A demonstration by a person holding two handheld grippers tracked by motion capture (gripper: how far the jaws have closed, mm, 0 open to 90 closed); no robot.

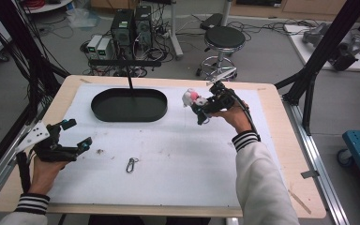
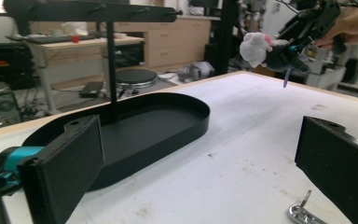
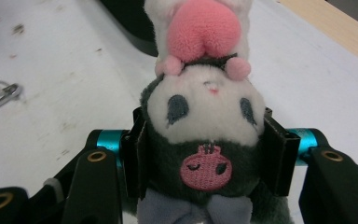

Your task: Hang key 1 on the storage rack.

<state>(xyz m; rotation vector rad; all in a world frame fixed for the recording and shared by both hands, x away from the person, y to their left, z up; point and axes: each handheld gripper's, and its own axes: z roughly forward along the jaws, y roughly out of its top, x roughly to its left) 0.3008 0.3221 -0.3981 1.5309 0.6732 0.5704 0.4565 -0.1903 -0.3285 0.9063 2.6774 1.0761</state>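
A small plush toy (image 3: 204, 121), with a white face, a dark hood bearing a pink skull and a pink-and-white body, is squeezed between the jaws of my right gripper (image 1: 198, 108). It hangs in the air above the white mat, right of the black oval tray (image 1: 129, 105). The toy (image 1: 191, 97) sticks out toward the tray, and the toy (image 2: 256, 46) appears high at the right in the left gripper view. My left gripper (image 1: 77, 136) stands open with nothing between its jaws, low over the mat's left side. A metal carabiner (image 1: 131, 164) lies on the mat.
A black T-shaped stand (image 1: 127, 65) rises from the tray, its crossbar over the far rim. The white mat (image 1: 178, 154) covers a wooden table (image 1: 286, 154). A stool (image 1: 222, 40) and computer cases (image 1: 132, 26) stand on the floor beyond.
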